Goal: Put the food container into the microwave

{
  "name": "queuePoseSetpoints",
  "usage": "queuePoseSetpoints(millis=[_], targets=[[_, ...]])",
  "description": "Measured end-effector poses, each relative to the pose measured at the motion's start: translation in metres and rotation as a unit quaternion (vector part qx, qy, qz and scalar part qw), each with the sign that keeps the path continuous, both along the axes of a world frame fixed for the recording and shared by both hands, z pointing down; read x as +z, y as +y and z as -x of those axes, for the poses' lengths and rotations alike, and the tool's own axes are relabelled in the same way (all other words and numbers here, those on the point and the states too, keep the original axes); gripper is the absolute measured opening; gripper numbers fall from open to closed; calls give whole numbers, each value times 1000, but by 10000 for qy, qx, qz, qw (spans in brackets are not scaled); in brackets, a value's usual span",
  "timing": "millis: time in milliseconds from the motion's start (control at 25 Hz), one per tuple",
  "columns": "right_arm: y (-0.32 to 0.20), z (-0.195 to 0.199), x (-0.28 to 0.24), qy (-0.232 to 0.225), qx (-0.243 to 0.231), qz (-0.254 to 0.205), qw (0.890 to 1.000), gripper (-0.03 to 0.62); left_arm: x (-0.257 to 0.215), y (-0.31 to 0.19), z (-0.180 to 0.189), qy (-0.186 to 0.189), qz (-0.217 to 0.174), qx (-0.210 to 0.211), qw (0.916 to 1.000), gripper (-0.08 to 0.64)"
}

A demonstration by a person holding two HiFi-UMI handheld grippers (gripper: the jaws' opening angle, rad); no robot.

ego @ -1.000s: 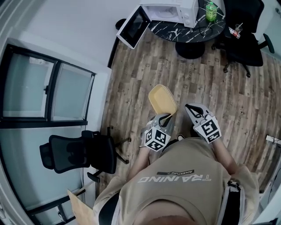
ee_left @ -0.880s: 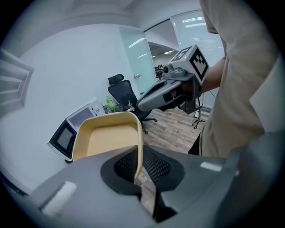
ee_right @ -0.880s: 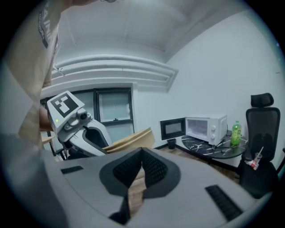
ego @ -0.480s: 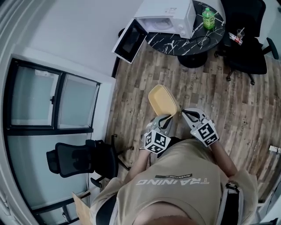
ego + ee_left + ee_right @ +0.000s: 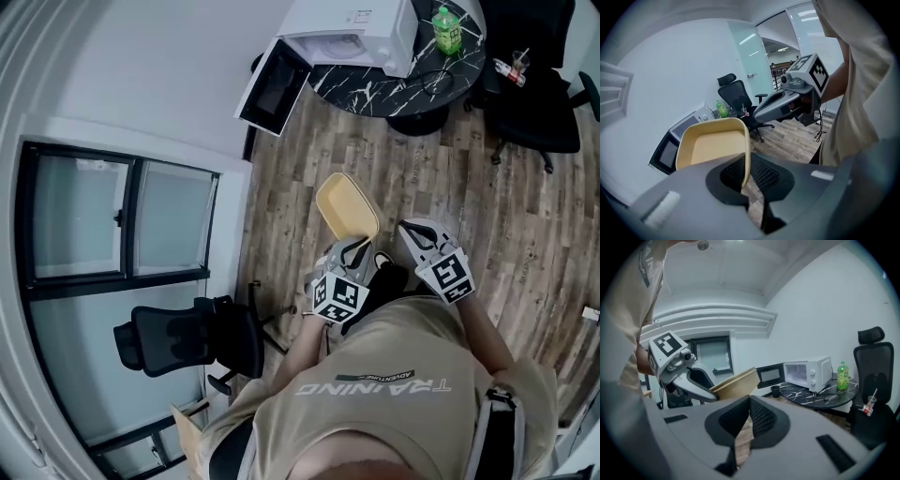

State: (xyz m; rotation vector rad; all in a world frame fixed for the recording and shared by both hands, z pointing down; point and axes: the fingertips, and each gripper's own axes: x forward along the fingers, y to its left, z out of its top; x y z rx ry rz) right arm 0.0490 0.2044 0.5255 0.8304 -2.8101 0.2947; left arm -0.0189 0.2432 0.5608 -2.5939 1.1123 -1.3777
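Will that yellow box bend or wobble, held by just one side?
Probably stiff: the food container shows no sag though the left gripper pinches only one wall. Likely light: it looks empty, and one gripper holds it up. It could slip or tilt, since the fingers grip just a thin, smooth edge.

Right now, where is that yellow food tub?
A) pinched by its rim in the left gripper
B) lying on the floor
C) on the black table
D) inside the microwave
A: the left gripper is clamped on the rim of the food container, well short of the open microwave.
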Motion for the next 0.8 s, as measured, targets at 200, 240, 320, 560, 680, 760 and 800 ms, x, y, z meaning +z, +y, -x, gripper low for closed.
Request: queuePoseSetpoints(millis=[200, 240, 320, 560, 680, 760, 800], targets=[[-19, 9, 3, 180, 90, -12, 9998, 11, 8, -17, 6, 214, 48, 45, 9997, 28], [-22, 13, 2, 218, 62, -19, 9997, 11, 8, -22, 8, 263, 46, 59, 9996, 28], [-29, 20, -2, 292, 43, -52, 9996, 11, 6, -33, 13, 319, -22, 132, 9994, 28], [-66, 54, -19, 398, 233, -286, 9985, 11, -7, -83, 43, 319, -364, 383, 9981, 28], [-82, 77, -36, 398, 333, -429, 9977, 11, -16, -109, 64, 241, -456, 538, 9972, 28], [-92, 87, -39, 476, 428, -482, 9968, 11, -21, -124, 73, 173, -554, 691, 9959, 28], [-97, 91, -39, 510, 499, -481, 9963, 11, -22, -131, 76, 165, -585, 775, 9951, 28]])
